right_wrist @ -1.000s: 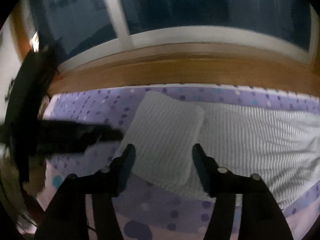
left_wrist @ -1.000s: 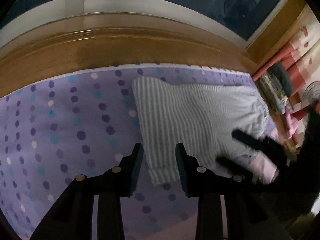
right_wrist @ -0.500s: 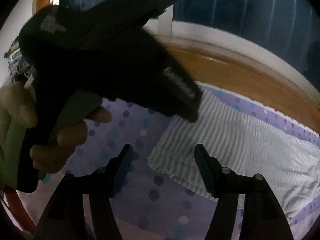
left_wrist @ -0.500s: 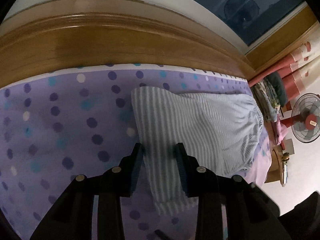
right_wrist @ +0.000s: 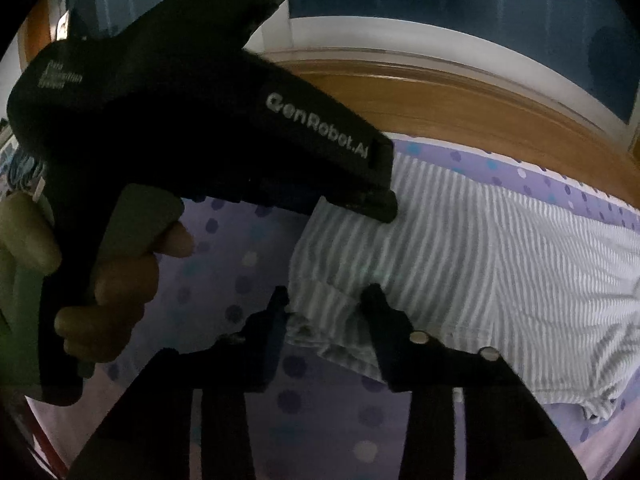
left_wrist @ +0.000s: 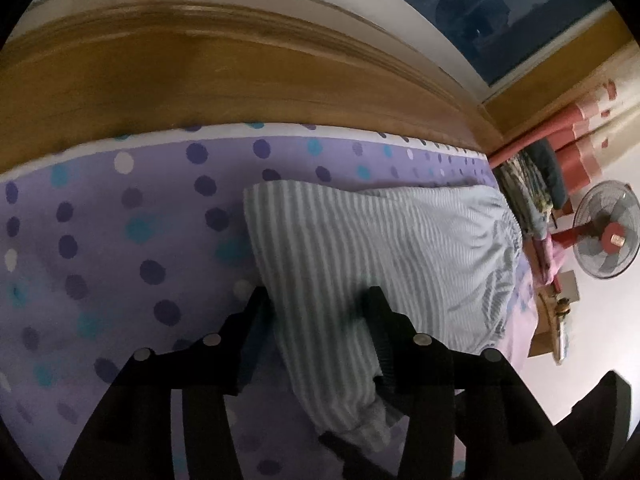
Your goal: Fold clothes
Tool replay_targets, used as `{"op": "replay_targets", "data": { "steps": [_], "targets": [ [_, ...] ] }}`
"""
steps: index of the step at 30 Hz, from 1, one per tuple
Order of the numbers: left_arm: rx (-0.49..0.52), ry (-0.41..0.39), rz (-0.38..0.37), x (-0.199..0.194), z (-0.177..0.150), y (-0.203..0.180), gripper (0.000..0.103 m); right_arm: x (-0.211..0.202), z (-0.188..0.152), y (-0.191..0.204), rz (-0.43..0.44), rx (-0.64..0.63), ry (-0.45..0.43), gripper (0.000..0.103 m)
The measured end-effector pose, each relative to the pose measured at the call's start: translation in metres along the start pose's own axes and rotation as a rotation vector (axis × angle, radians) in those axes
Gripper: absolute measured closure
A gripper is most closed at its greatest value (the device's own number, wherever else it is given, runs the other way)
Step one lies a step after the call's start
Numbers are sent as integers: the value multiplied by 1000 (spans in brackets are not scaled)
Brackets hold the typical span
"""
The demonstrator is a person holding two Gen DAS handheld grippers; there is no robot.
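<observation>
A grey-and-white striped garment point(left_wrist: 380, 248) lies folded on a purple dotted bedsheet point(left_wrist: 100, 240). My left gripper point(left_wrist: 316, 312) is low over its left folded edge. Its jaws are opening, one finger beside the fold and the other on the cloth. In the right wrist view the same garment point(right_wrist: 460, 248) stretches to the right. My right gripper point(right_wrist: 326, 300) straddles its near left hem corner, jaws closing with wrinkled cloth between them. The left gripper point(right_wrist: 384, 204), held by a hand point(right_wrist: 120, 280), touches down on the far left corner.
A wooden bed frame point(left_wrist: 200, 80) runs along the far side under a dark window. Past the bed's right end are a pile of clothes point(left_wrist: 528, 184), red curtains and a standing fan point(left_wrist: 606, 236). Bare sheet lies left of the garment.
Both grippers have sunk closer to the garment. The left jaws stand wider than before. The right jaws have narrowed around the hem corner. The left gripper and its hand stay large in the right view.
</observation>
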State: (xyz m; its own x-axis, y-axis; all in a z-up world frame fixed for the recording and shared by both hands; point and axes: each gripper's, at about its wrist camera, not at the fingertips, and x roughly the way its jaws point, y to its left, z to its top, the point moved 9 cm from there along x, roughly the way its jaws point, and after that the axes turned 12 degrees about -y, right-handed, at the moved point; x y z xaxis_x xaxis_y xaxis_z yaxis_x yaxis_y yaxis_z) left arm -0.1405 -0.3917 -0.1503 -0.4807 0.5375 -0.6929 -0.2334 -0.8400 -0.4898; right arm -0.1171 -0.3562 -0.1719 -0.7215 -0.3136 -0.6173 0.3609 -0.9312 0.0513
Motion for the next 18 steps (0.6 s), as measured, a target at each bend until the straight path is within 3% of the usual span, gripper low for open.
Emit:
{"op": "replay_targets", "data": {
  "steps": [2,5,18],
  "targets": [
    [17,-13,19,-3,1,-4,68,-7,4,-5,25,36,-19,77],
    [32,-46,39,-11,6,-13,74,-19,11,-12,57,63,-60,80],
    [139,-108,101,-17,28,-99,77,-69,24,-78,222,323,-172,81]
  ]
}}
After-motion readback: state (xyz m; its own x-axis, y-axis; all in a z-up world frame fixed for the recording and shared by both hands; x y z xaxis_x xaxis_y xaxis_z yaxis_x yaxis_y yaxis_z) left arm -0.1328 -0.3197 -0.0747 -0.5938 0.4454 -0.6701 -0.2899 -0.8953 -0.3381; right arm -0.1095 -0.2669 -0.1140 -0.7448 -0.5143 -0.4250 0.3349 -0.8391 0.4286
